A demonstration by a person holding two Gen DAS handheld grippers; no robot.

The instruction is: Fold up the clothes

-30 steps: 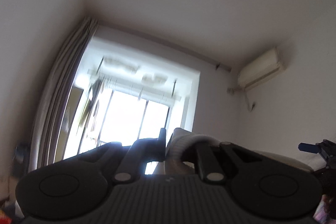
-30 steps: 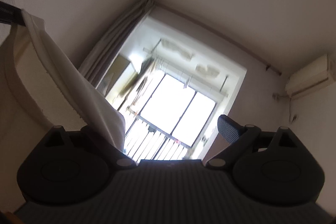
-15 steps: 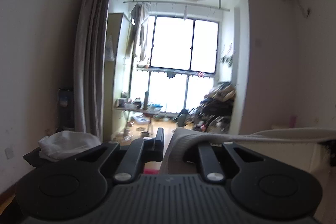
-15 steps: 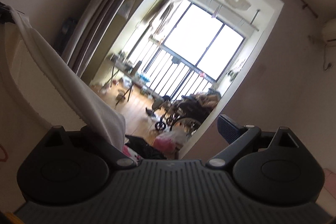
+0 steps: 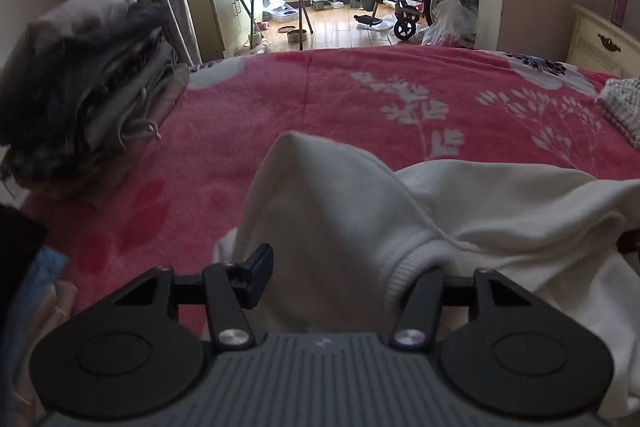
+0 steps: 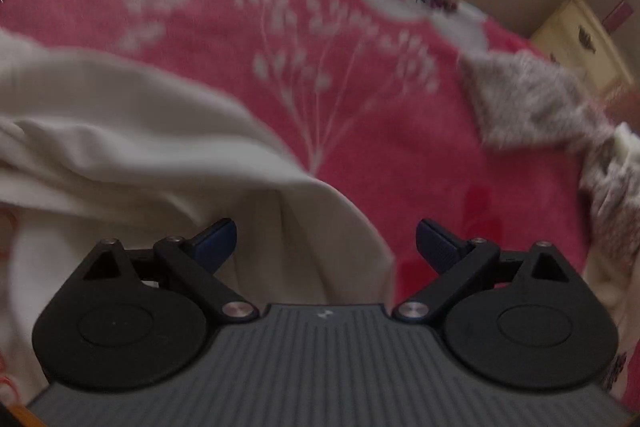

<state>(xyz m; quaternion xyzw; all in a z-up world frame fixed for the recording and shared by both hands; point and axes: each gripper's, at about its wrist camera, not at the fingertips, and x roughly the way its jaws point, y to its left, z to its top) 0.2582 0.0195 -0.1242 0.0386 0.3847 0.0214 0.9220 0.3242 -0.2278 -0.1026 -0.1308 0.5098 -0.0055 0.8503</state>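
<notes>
Cream sweatshirt [image 5: 460, 211] heaped on the red blanket [image 5: 360, 99], directly ahead of and partly under both tools. Left gripper [image 5: 344, 267] spread wide, ribbed cuff or hem bunched between the fingers against the right one; whether any cloth is truly held, impossible to tell, since the gap looks too wide for a pinch. Right gripper [image 6: 326, 239] spread too, nothing between the fingers, cloth edge lying just ahead and below, toward its left finger. Long run of the sweatshirt crosswise, from the left tool's front off to that tool's right, so toward the right tool's left. Left tool nearer the ribbed edge; right tool nearer the loose plain edge. Stack of dark folded clothes [image 5: 80, 79] far ahead-left of the left tool. Right view blurred, so details there uncertain.
</notes>
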